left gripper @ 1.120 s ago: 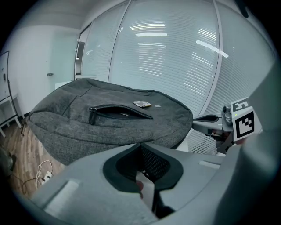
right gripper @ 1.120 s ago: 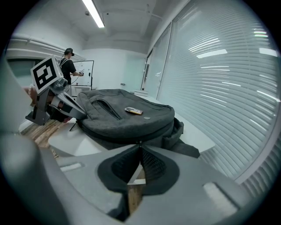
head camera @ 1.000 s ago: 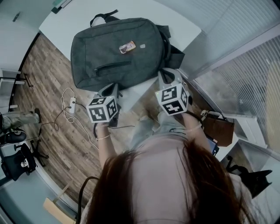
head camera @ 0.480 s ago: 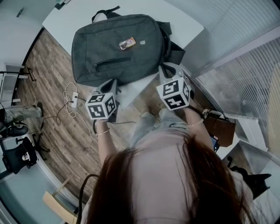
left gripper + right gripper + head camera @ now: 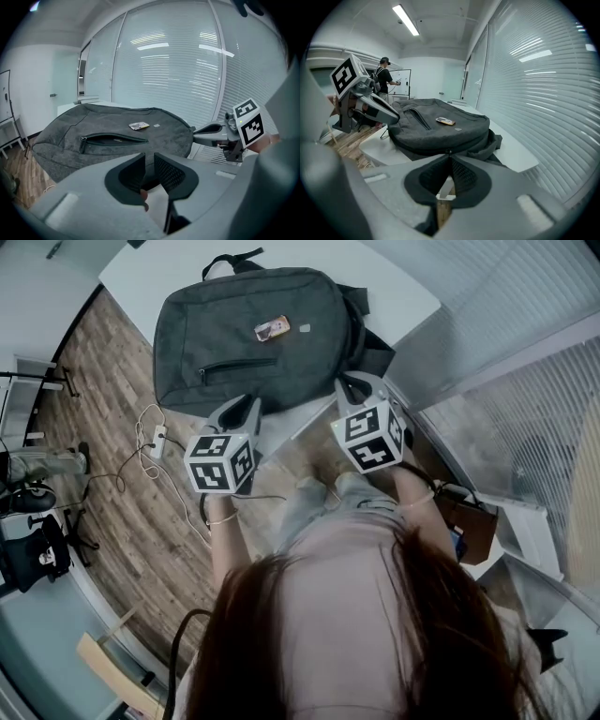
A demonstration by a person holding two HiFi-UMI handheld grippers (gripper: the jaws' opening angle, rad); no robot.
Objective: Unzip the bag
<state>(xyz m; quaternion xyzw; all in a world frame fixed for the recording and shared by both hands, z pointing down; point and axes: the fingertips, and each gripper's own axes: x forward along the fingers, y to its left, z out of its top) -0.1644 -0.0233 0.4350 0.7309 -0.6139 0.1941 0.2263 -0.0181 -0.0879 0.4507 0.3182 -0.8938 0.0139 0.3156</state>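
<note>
**Grey bag lying flat, both grippers at its near edge**

The grey bag (image 5: 253, 343) is lying flat on the white worktop (image 5: 394, 287), filling the upper middle of the head view. Its carry handle is pointing toward the top of the frame and its straps (image 5: 370, 348) are bunching out at the right side. A pocket zip (image 5: 239, 367) is running across its face as a dark slit, and a small label (image 5: 272, 329) is sitting just above it.

The left gripper (image 5: 239, 411) is hovering at the bag's lower left edge. Its fingers have just been opening and are now standing a narrow gap apart, with nothing between them – the left gripper view shows only bare worktop past the gap.

The right gripper (image 5: 352, 388) is reaching in at the bag's lower right corner, beside the straps. Its fingers are pressing together, tips right at the bag's near rim – whether they are pinching anything there is too small to tell.

Below the worktop, white cables (image 5: 150, 442) are trailing over the wooden floor (image 5: 112, 390) at the left. A brown bag (image 5: 469, 517) is sitting at the right. In the right gripper view a person (image 5: 384, 75) is standing far back in the room.
</note>
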